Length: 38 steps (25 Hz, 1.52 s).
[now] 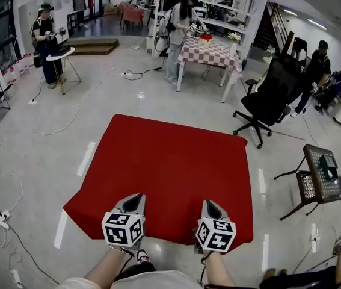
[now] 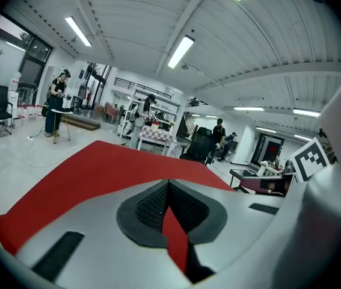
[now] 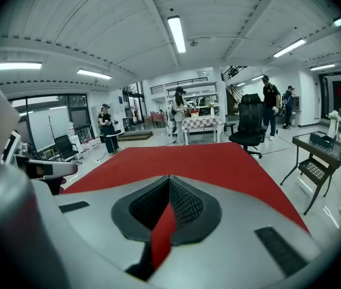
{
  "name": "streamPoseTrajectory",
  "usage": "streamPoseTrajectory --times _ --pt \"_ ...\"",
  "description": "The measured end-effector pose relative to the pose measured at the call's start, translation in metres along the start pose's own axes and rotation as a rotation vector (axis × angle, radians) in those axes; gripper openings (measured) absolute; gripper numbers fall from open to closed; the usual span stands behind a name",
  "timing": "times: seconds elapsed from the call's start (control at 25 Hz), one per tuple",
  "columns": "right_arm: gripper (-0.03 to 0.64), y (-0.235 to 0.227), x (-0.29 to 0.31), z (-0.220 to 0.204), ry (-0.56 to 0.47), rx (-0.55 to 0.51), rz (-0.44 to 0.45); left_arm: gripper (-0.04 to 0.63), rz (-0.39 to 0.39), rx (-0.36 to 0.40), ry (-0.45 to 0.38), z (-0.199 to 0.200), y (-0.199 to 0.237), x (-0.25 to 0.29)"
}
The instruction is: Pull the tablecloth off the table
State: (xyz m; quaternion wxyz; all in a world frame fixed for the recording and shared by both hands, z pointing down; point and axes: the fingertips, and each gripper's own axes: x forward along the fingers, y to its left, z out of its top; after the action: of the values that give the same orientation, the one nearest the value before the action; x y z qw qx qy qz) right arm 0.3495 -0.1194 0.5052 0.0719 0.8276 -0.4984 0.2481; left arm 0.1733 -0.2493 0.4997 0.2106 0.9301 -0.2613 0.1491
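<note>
Fingers of left gripper (image 1: 135, 198) and right gripper (image 1: 210, 205) clamp shut on the near hem of the red cloth (image 1: 164, 161), which lies spread flat ahead; pulling both hands back level and together should keep it sliding evenly without bunching

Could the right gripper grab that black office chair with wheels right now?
Probably not. The right gripper is shut on the near edge of the big red tablecloth, and the black wheeled office chair stands past the cloth's far corner.
</note>
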Motion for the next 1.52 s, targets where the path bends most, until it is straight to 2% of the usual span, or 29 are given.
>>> streamPoseTrajectory --times 0.36,0.72,0.96,1.08,1.32,1.52 --pt "0.025 0.031 0.020 0.023 0.003 -0.073 -0.022 0.015 0.021 -0.068 -0.052 0.024 0.048 0.011" --pt "0.025 0.023 0.030 0.031 0.030 -0.106 -0.068 0.017 -0.028 -0.097 -0.024 0.020 0.052 0.041" --pt "0.025 0.023 0.056 0.023 0.059 -0.133 -0.018 0.017 0.001 -0.134 -0.012 0.001 0.061 0.057" --pt "0.025 0.042 0.069 0.025 0.074 -0.161 0.047 0.017 0.052 -0.145 -0.033 0.003 0.073 0.042" --pt "0.025 0.110 0.082 0.036 0.060 -0.223 0.237 0.017 0.242 -0.195 -0.082 0.006 0.120 -0.019" --pt "0.025 0.131 0.087 0.032 0.101 -0.250 0.348 0.017 0.357 -0.217 -0.103 0.002 0.121 -0.053"
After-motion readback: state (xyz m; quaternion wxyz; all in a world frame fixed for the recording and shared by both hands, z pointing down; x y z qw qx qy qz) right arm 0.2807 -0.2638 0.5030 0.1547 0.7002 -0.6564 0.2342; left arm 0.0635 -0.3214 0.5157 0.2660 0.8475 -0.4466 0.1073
